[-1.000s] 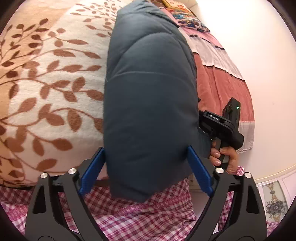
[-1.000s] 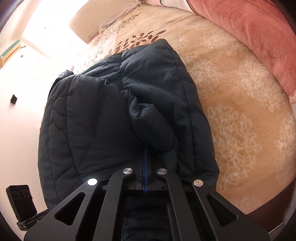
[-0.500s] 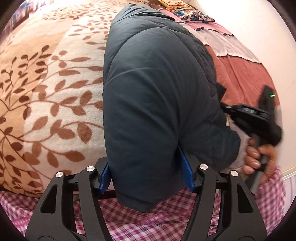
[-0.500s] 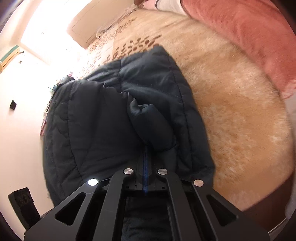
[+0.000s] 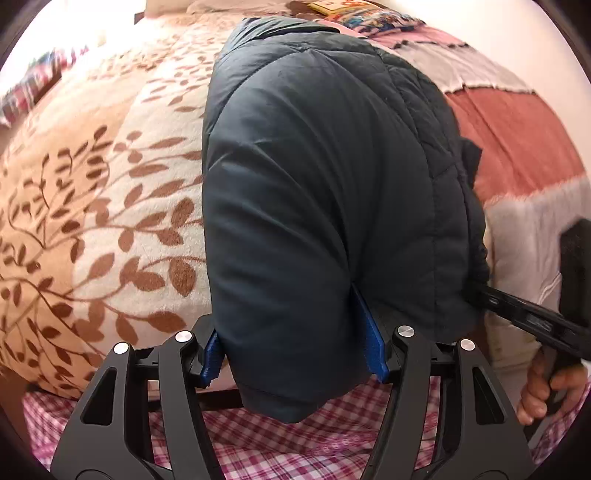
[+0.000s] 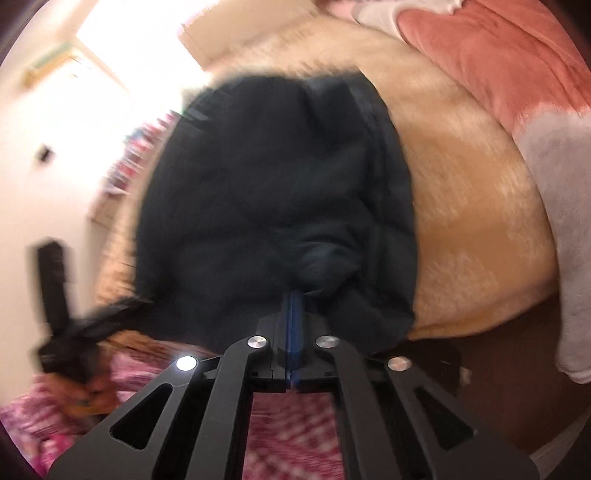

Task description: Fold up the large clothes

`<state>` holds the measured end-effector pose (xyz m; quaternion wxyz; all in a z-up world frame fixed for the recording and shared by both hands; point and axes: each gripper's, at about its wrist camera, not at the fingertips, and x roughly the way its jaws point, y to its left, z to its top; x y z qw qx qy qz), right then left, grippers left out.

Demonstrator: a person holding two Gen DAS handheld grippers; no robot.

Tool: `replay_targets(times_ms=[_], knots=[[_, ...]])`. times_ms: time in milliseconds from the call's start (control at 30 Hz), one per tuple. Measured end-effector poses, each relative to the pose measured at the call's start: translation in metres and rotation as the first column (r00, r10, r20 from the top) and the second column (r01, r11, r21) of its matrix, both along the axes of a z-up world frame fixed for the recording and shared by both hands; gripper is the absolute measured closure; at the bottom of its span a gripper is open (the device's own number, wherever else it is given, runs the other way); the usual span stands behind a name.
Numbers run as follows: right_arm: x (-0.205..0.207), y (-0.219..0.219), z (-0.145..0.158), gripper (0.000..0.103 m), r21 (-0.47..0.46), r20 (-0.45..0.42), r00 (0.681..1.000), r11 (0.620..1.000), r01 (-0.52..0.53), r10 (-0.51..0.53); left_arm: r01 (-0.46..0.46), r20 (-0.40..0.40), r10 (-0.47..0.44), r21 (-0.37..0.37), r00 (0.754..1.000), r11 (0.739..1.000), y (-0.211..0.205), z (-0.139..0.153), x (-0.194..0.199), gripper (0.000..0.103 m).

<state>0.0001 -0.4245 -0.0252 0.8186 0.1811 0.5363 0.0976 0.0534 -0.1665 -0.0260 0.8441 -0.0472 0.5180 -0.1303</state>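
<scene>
The puffy dark jacket (image 5: 317,206) lies on the bed (image 5: 110,221). The left hand-held gripper (image 5: 295,354) squeezes its thick near end. The right hand-held gripper (image 6: 293,325) pinches a fold.

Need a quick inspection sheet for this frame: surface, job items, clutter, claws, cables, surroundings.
Surface: bed with a cream leaf-print blanket; a pink and grey blanket lies along its far side.
Job's things: one dark puffer jacket, bunched on the bed, near end hanging over the edge.
Clutter: colourful printed items at the head of the bed, too small to identify.
Claws: left claw clamped across a thick padded section of the jacket, pads pressing both sides. Right claw shut on a pinch of jacket fabric; that view is blurred.
Cables: nothing seen.
Surroundings: pale walls; pink checked fabric below the left claw; a hand on the right claw's handle.
</scene>
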Motion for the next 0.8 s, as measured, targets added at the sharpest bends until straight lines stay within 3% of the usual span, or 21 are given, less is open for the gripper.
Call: replay_targets(times_ms=[100, 267, 400, 533, 667, 700, 733, 767, 800], knots=[[0.016, 0.008, -0.022, 0.103, -0.027, -0.031, 0.999, 1.000, 0.014, -0.015, 0.006, 0.013, -0.007, 0.040, 1.000, 0.999, -0.011, 0.000, 0.000, 0.041], [0.028, 0.022, -0.024, 0.103, -0.083, -0.025, 1.000, 0.997, 0.008, -0.010, -0.012, 0.003, 0.011, 0.050, 1.000, 0.999, -0.013, 0.000, 0.002, 0.041], [0.029, 0.020, -0.024, 0.103, -0.028, -0.033, 0.999, 0.999, 0.033, -0.034, -0.016, -0.002, 0.016, 0.029, 1.000, 0.999, -0.010, 0.000, 0.002, 0.041], [0.020, 0.015, -0.013, 0.103, 0.000, -0.013, 0.999, 0.999, 0.047, -0.047, -0.015, 0.001, 0.015, 0.010, 1.000, 1.000, -0.004, -0.002, 0.001, 0.041], [0.005, 0.005, 0.020, 0.103, -0.001, 0.087, 0.995, 0.999, 0.045, -0.044, -0.016, -0.006, 0.016, -0.011, 1.000, 1.000, 0.003, -0.003, 0.002, 0.041], [0.003, 0.002, 0.027, 0.100, -0.009, 0.110, 0.992, 0.998, 0.056, -0.054, -0.015, -0.005, 0.015, -0.013, 1.000, 1.000, 0.004, -0.003, 0.003, 0.041], [0.000, -0.002, 0.034, 0.088, -0.029, 0.134, 0.988, 0.996, 0.080, -0.075, -0.014, -0.005, 0.013, -0.015, 1.000, 1.000, 0.005, -0.003, 0.003, 0.041], [-0.001, -0.008, 0.041, 0.065, -0.052, 0.162, 0.981, 0.991, 0.119, -0.110, -0.013, -0.007, 0.013, -0.017, 1.000, 1.000, 0.006, -0.003, 0.003, 0.041], [-0.001, -0.013, 0.044, 0.051, -0.056, 0.177, 0.975, 0.988, 0.147, -0.135, -0.013, -0.008, 0.013, -0.018, 1.000, 1.000, 0.007, -0.003, 0.004, 0.041]])
